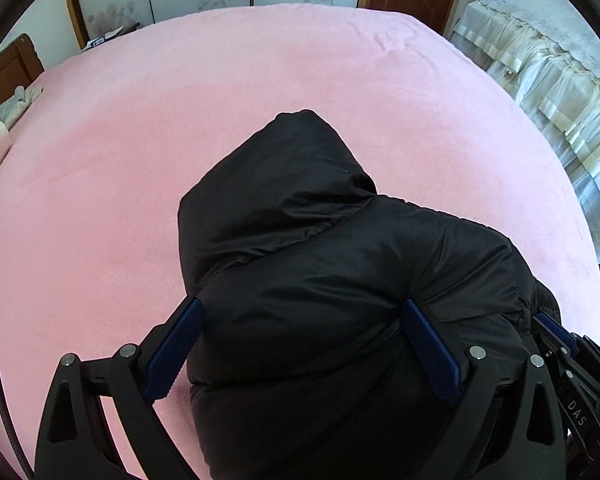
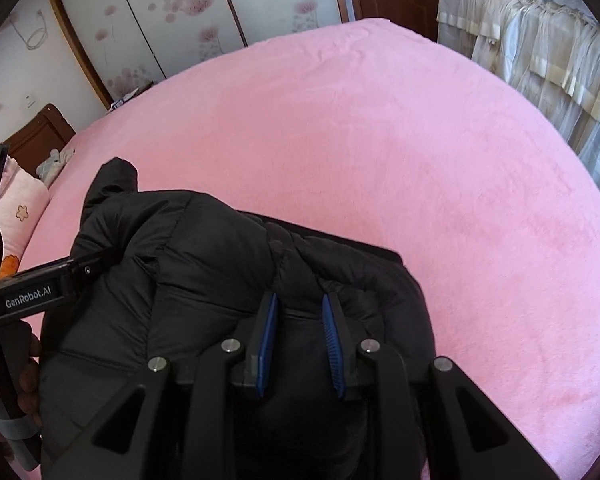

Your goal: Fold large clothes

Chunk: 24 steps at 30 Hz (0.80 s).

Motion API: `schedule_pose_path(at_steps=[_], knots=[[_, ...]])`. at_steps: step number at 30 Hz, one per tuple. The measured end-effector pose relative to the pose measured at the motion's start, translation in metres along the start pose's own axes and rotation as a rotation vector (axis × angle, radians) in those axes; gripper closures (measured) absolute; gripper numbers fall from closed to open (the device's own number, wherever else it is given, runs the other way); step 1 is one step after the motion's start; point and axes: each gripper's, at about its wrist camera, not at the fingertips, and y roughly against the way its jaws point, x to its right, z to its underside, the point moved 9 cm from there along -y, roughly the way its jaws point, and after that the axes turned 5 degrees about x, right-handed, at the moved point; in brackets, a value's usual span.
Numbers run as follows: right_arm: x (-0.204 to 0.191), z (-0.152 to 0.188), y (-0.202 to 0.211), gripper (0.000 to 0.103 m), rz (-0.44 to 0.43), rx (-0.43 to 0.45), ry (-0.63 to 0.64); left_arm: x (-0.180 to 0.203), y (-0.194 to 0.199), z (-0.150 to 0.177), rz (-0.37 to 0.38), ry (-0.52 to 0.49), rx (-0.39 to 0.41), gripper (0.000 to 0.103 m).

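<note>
A black hooded puffer jacket (image 1: 340, 248) lies bunched on the pink bed (image 1: 120, 200), its hood (image 1: 284, 168) pointing away from me. My left gripper (image 1: 302, 304) straddles a thick fold of it, jaws wide, and both blue pads (image 1: 432, 348) press into the padding. In the right wrist view the jacket (image 2: 204, 248) fills the lower left. There my right gripper (image 2: 299, 298) stands with its jaws narrow, pinching a puckered ridge of fabric near the jacket's right side. The left gripper (image 2: 100, 260) reaches in from the left edge, with a hand on its handle.
Wide pink bedspread (image 2: 420, 160) stretches beyond and to the right of the jacket. Pillows (image 2: 16, 216) and a wooden headboard sit at the left. Floral sliding wardrobe doors (image 2: 160, 20), a brown door and cream-draped furniture (image 1: 540, 72) stand past the bed's edges.
</note>
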Motion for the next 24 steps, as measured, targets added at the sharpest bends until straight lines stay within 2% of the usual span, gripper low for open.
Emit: schedule_pose_path(at_steps=[3,7,9,11,13,16,21,24], knots=[[-0.001,-0.001,0.002,0.081,0.001,-0.011,-0.007,0.002,0.002,0.001,-0.004,-0.011,-0.002,0.004],[-0.004,-0.003,0.023,0.077,-0.022,-0.01,-0.054,0.006,0.023,-0.001,-0.025,-0.06,0.047,0.004],[-0.008,-0.004,0.039,0.068,-0.036,0.004,-0.066,0.009,0.041,-0.001,-0.019,-0.059,0.072,0.004],[-0.015,-0.008,0.063,0.051,-0.043,0.035,-0.061,0.012,0.058,0.002,0.008,-0.042,0.078,0.004],[-0.02,-0.009,0.083,0.045,-0.051,0.069,-0.06,0.014,0.072,0.005,0.022,-0.029,0.083,0.004],[-0.029,-0.009,0.114,0.043,-0.068,0.113,-0.065,0.018,0.098,0.012,0.041,-0.023,0.105,0.003],[-0.034,0.002,0.153,0.042,-0.001,0.154,-0.034,0.021,0.141,0.026,0.042,-0.036,0.143,0.001],[-0.037,0.011,0.165,0.042,0.018,0.129,-0.02,0.023,0.161,0.035,0.071,-0.023,0.135,0.001]])
